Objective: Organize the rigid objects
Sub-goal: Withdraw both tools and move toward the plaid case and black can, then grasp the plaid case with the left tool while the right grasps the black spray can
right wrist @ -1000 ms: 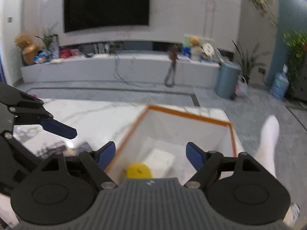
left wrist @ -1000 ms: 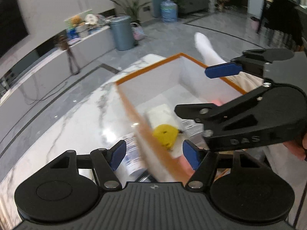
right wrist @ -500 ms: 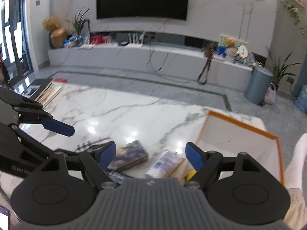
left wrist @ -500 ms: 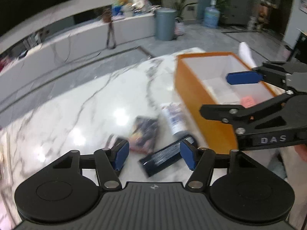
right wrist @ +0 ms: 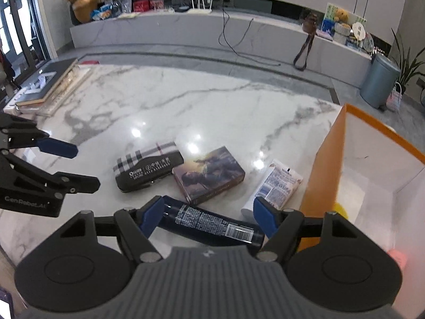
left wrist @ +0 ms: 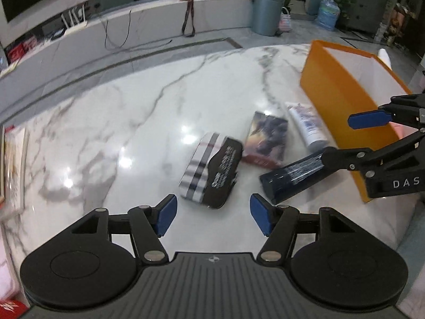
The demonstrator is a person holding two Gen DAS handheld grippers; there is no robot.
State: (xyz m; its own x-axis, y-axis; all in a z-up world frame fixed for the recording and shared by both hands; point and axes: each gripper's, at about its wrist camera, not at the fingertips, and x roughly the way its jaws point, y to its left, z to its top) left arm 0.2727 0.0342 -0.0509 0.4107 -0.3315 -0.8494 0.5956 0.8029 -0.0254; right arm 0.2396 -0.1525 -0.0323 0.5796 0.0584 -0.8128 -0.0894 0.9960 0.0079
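White marble veined in grey fills both views: a polished table (right wrist: pixel 186 106) in a living room, ceiling lights glinting off it, a long low console along the wall behind. Five objects lie grouped near the table's right end. An orange box (right wrist: pixel 321 175) with a white interior stands open at the edge; a yellow object (right wrist: pixel 341 210) shows low inside it, only partly visible. Just beside the box's orange wall lies a white tube (right wrist: pixel 276 186) printed in blue and red, its cap end toward the camera in the left wrist view. Next to it sits a picture box (right wrist: pixel 209 174) — a flat rectangular pack with a dark painted scene on its face and a maroon edge. Left of that, a black case (right wrist: pixel 151 171) bearing white lettering rests partly on top of a plaid tin (right wrist: pixel 147 154) striped in white, grey and black. Nearest the right wrist camera lies a dark bottle (right wrist: pixel 209 224) on its side, navy-black, with a block of fine white print and a barcode.

Left gripper (left wrist: pixel 211 214) hovers above the marble with its blue-padded jaws spread wide and empty, the case and tin just ahead of them. Right gripper (right wrist: pixel 207 216) is likewise wide open and empty — the dark bottle lies across the gap between its pads, though whether they touch it cannot be told. A stack of books (right wrist: pixel 50 85) lies at the table's far left corner.
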